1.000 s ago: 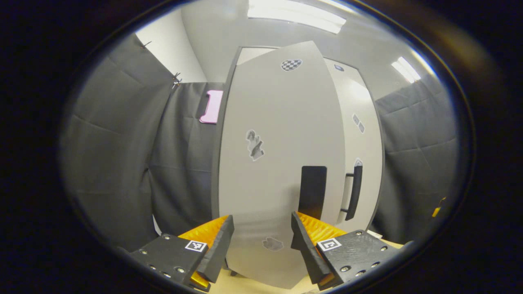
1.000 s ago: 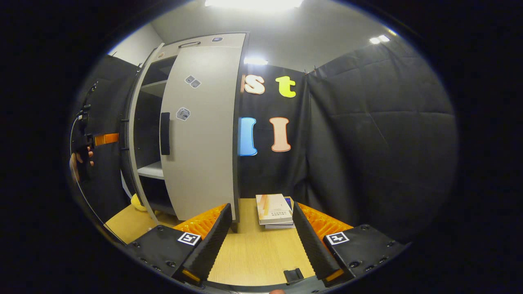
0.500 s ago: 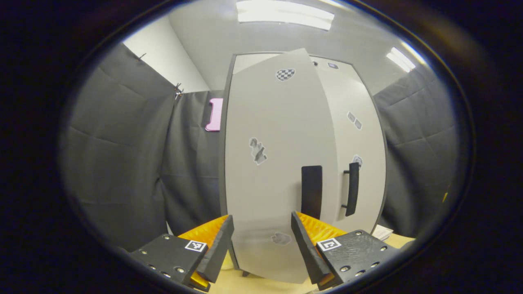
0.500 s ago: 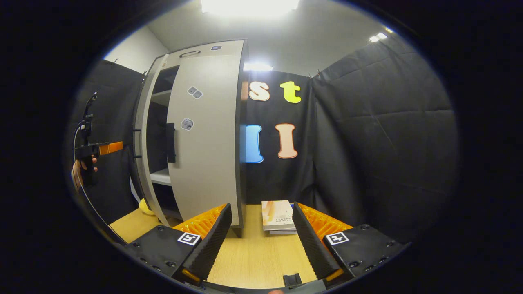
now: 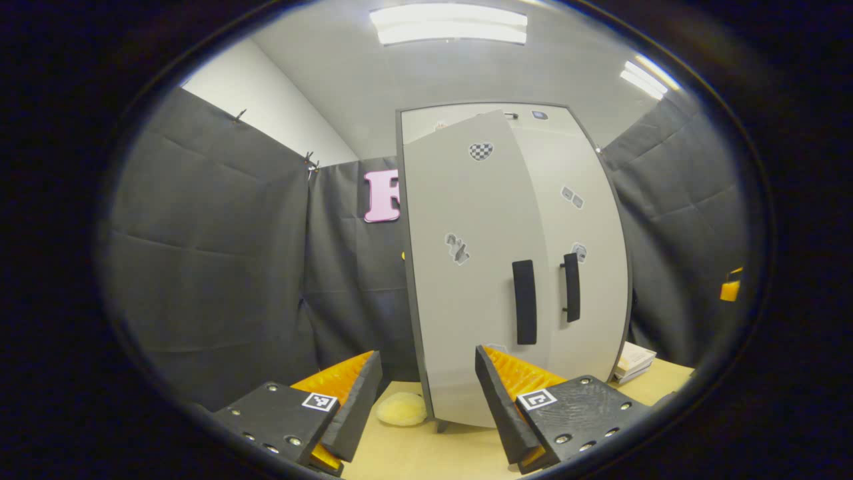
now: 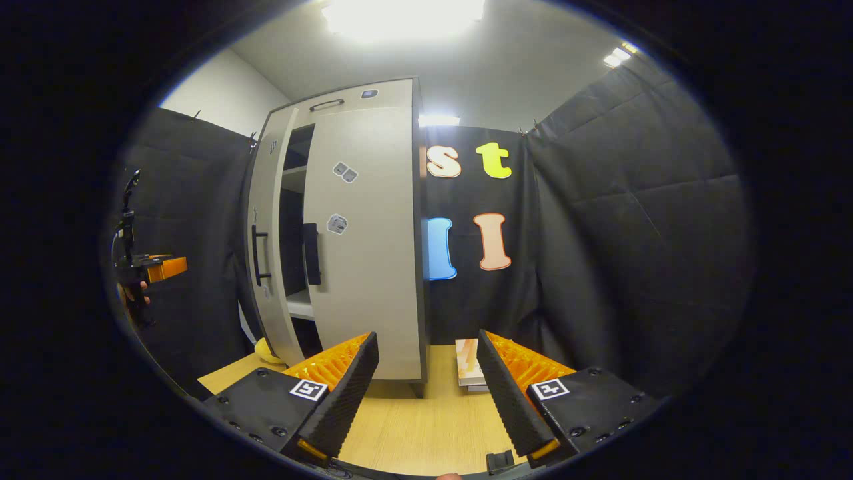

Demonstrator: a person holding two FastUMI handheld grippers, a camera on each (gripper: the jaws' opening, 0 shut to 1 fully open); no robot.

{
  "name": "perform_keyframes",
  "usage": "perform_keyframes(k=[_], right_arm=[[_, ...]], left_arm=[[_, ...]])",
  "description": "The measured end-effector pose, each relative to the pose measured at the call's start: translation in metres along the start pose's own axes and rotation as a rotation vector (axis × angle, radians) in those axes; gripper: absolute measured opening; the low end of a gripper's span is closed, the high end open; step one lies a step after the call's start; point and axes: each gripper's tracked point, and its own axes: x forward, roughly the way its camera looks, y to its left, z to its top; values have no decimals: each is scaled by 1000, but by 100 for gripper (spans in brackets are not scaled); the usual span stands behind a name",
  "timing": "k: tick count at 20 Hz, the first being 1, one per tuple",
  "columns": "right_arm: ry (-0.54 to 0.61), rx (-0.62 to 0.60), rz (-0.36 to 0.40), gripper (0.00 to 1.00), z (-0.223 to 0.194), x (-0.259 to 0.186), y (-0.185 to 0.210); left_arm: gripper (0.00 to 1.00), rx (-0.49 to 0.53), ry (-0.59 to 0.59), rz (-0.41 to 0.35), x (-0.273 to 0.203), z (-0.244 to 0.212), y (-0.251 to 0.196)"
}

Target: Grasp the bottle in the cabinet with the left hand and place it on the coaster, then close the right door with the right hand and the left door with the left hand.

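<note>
Backed off: left door (image 5: 466, 280) now farther ahead of left gripper (image 5: 426, 407), nearly closed; both grippers' jaws wide apart, empty; right gripper (image 6: 426, 400) idle.

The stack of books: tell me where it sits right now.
In the right gripper view the stack of books lies on the wooden table, just right of the cabinet, against the black cloth wall.
</note>
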Motion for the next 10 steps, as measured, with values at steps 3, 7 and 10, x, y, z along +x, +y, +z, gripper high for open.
perform_keyframes(k=[3, 7, 10], right_arm=[[-20, -7, -7, 95, 12, -10, 10], [-50, -10, -20, 95, 25, -25, 20], [-74, -5, -23, 95, 34, -37, 26]], left_arm=[[84, 3, 4, -1, -22, 1, 14], [82, 12, 1, 11, -47, 3, 38], [82, 10, 6, 24, -61, 0, 54]])
